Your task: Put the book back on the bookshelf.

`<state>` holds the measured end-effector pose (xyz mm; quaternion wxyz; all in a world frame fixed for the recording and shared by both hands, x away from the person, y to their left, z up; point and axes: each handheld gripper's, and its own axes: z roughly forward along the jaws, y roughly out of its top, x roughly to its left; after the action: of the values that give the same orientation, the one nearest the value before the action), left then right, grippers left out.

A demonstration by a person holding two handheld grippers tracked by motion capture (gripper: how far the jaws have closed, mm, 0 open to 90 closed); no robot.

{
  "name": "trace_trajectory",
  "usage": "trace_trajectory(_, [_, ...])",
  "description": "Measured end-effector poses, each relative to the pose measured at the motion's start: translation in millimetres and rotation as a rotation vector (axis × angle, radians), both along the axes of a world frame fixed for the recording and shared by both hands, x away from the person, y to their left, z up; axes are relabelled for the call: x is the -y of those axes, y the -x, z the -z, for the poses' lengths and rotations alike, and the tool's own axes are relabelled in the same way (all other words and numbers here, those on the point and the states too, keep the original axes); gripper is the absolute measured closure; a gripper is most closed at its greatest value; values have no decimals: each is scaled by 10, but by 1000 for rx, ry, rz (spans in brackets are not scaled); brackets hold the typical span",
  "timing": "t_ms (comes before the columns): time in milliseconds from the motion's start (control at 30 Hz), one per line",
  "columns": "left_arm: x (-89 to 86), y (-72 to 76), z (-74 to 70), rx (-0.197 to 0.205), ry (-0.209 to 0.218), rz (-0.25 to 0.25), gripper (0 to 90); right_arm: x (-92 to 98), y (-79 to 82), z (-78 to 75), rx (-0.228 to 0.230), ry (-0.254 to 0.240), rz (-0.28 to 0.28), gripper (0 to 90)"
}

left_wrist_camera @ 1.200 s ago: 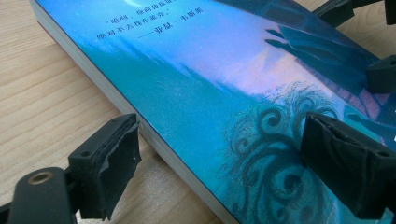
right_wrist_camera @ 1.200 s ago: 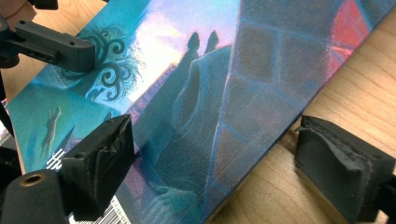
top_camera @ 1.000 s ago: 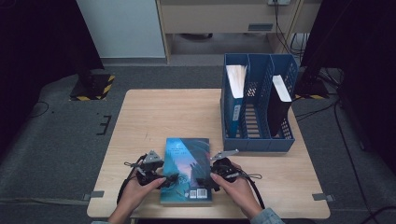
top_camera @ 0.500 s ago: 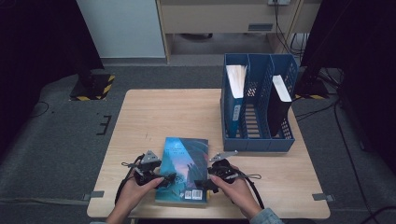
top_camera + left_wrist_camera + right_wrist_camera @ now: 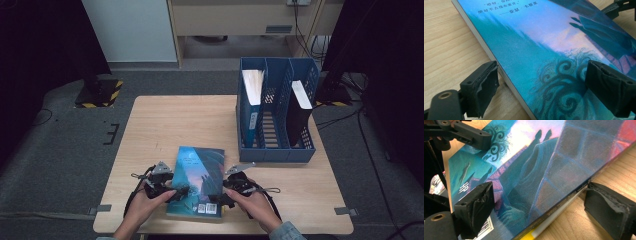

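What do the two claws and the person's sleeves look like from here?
Both claws are black. The left claw and the right claw each carry a grey three-cornered plate on top and trail a thin black cable. Their fingers are blocky, wrapped in rough black padding with a round bolt hole at the base. A blue denim-like cuff shows on the right arm.

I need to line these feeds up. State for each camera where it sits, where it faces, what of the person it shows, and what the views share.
High view: above the person's side, facing forward and down on the table; both hands and both grippers flank the book.
Left gripper view: on the left gripper, looking along its jaws across the book's cover.
Right gripper view: on the right gripper, jaws astride the book's edge; the left gripper's jaw shows beyond.
Shared: the book.
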<state>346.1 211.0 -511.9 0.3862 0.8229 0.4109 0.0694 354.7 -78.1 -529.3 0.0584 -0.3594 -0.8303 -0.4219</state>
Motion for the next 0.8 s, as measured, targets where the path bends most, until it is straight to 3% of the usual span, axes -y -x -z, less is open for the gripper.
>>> trace_trajectory(233, [24, -22, 1, 0, 3, 1, 112, 11, -37, 11, -9, -23, 13, 101])
trace_trajectory(433, [13, -24, -7, 0, -3, 9, 115, 51, -75, -47, -35, -25, 39, 214])
trace_trajectory(567, [-18, -25, -11, -7, 0, 11, 118, 40, -63, -154, -3, -54, 49, 246])
trace_trajectory(667, [-32, -34, -15, -18, 2, 13, 119, -51, -65, -209, 24, -31, 34, 245])
trace_trajectory(800, [-34, -30, -16, -15, -2, 13, 119, -153, -110, -184, 13, -20, 24, 245])
